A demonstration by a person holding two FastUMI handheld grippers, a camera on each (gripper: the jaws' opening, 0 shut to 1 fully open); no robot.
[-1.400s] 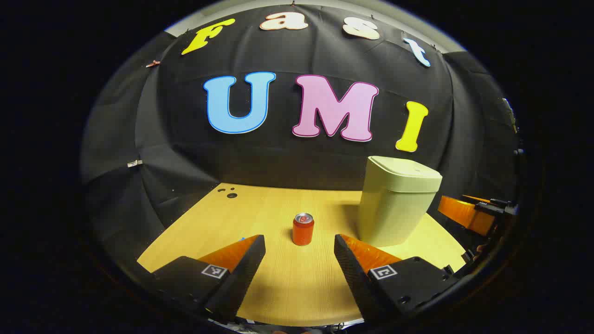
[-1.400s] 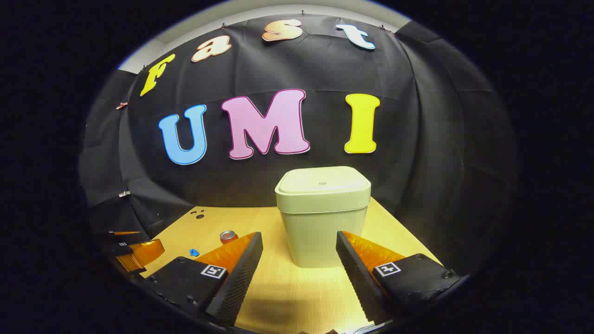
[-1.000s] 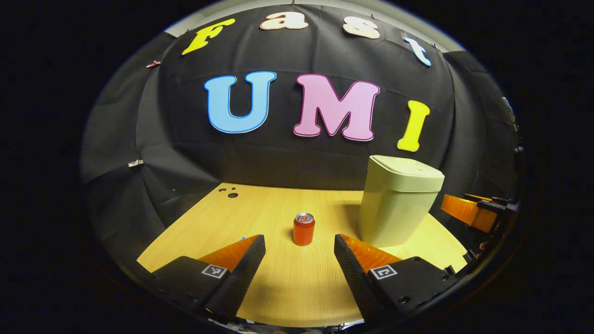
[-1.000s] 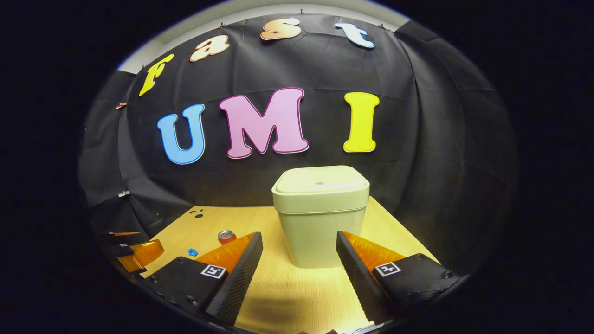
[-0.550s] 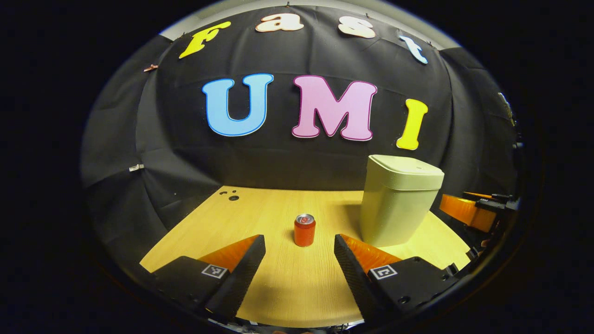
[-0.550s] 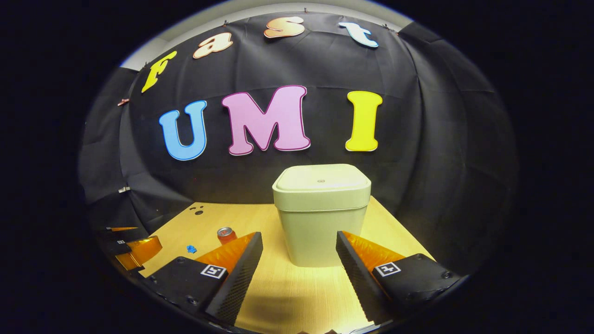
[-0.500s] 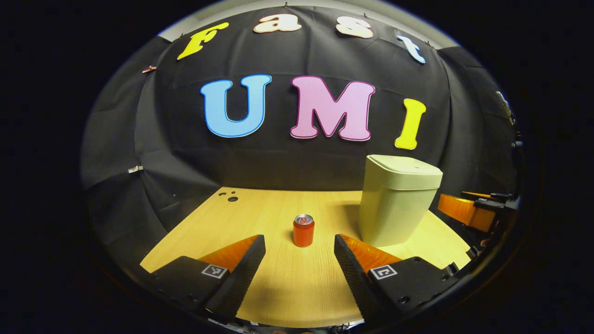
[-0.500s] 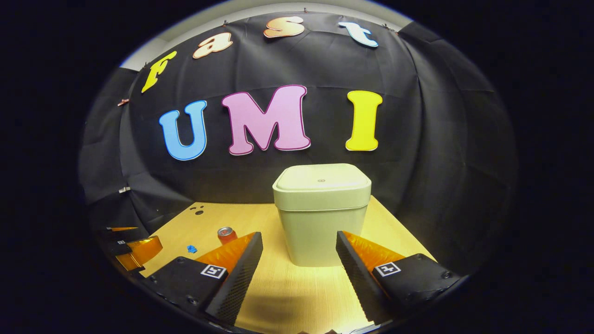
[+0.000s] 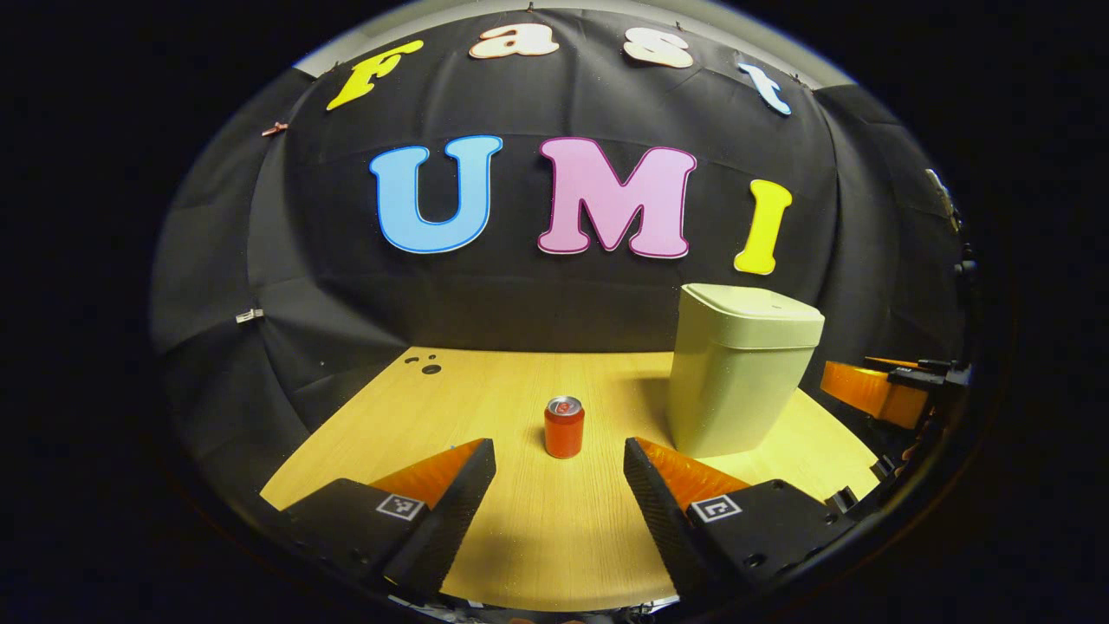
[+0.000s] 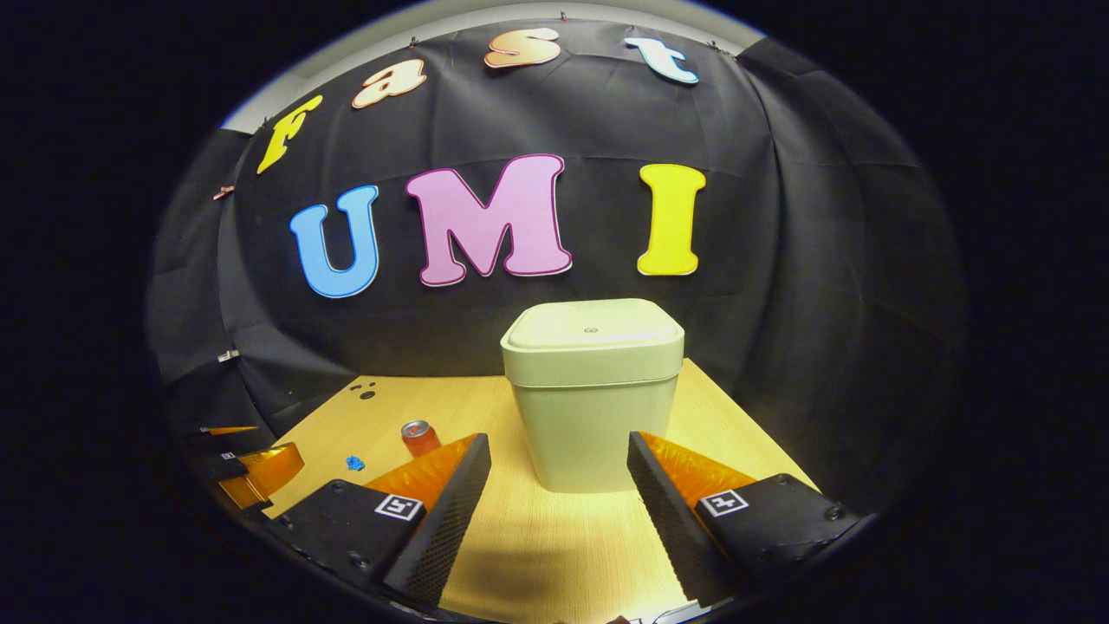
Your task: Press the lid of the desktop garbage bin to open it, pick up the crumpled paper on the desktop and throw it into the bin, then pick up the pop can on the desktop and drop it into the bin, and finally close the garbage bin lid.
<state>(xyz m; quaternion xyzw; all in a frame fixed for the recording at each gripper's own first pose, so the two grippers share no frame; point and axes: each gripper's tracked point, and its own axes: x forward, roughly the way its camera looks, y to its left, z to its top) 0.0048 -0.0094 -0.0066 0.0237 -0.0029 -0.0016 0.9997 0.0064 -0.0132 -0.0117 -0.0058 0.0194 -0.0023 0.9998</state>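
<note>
On desk (image 10: 554, 537): bin (image 10: 592, 394) lid (image 10: 592, 327) closed, contents hidden.

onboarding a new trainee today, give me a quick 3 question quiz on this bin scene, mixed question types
1. True or false: the lid of the garbage bin is shut.
2. Multiple choice: the pop can is A) lying on its side, B) standing upright on the desktop, C) held between two fingers.
3. Short answer: what state are the left gripper and the right gripper in, and what do they hold?

Key
1. True: the lid sits flat on the bin.
2. B.
3. Both are open and hold nothing; the can lies ahead of the left, the bin ahead of the right.
</note>
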